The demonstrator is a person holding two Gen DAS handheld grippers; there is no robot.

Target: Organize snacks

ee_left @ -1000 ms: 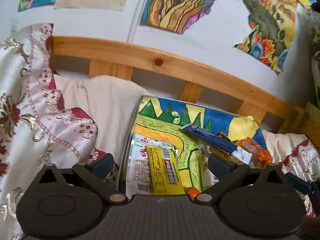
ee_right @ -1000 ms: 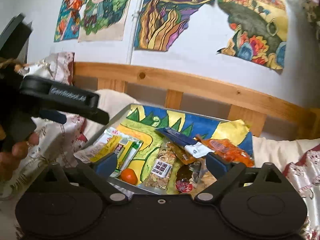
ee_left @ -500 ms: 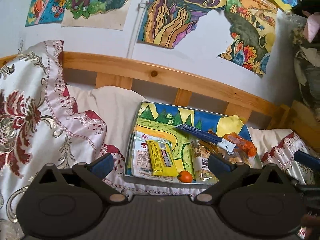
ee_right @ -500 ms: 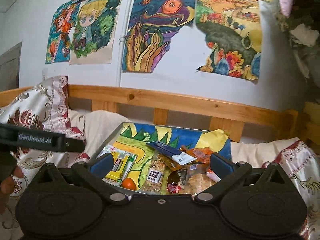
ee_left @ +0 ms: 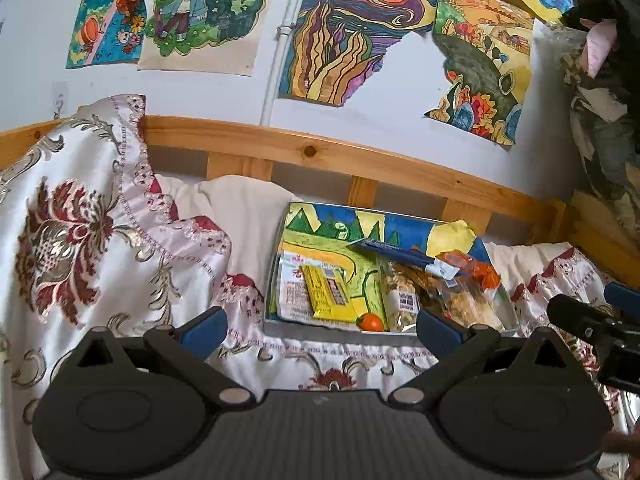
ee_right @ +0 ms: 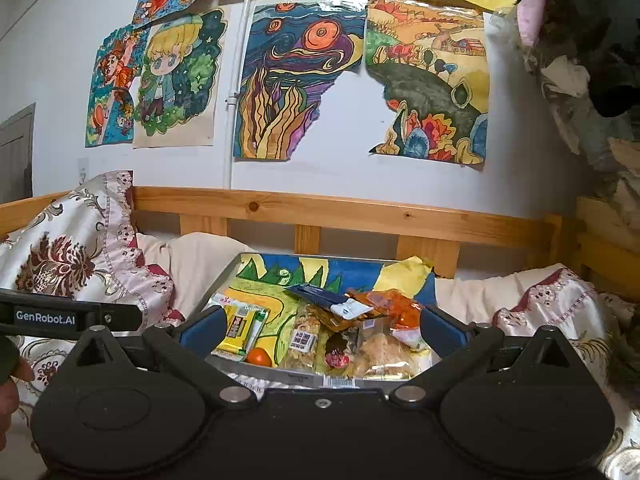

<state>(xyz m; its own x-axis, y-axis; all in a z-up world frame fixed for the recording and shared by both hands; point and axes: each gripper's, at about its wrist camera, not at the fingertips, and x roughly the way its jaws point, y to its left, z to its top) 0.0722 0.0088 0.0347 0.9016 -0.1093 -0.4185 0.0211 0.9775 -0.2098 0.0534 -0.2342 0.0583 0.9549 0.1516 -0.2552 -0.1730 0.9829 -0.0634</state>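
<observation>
Both tools, left tool (ee_left: 318, 326) and right tool (ee_right: 320, 326), gape wide with nothing between the jaws. Snacks (ee_right: 344, 336) sit piled in a tray (ee_right: 224, 280) on the bed: yellow packet (ee_left: 326, 294), small orange fruit (ee_left: 370, 322), clear bags. Floral bedspread (ee_left: 80, 240) around it, wooden rail (ee_right: 320, 210) behind, drawings (ee_right: 288, 80) on the wall.

Yellow packet (ee_left: 328, 294), orange fruit (ee_left: 370, 322), red-floral white bedspread (ee_left: 100, 240).

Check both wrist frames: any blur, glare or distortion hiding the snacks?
Left wrist: sharp, snacks readable, fisheye bows the headboard, corners vignetted. Right wrist: sharp too, glare on the top poster, the gripper's own body covers the tray front edge.
</observation>
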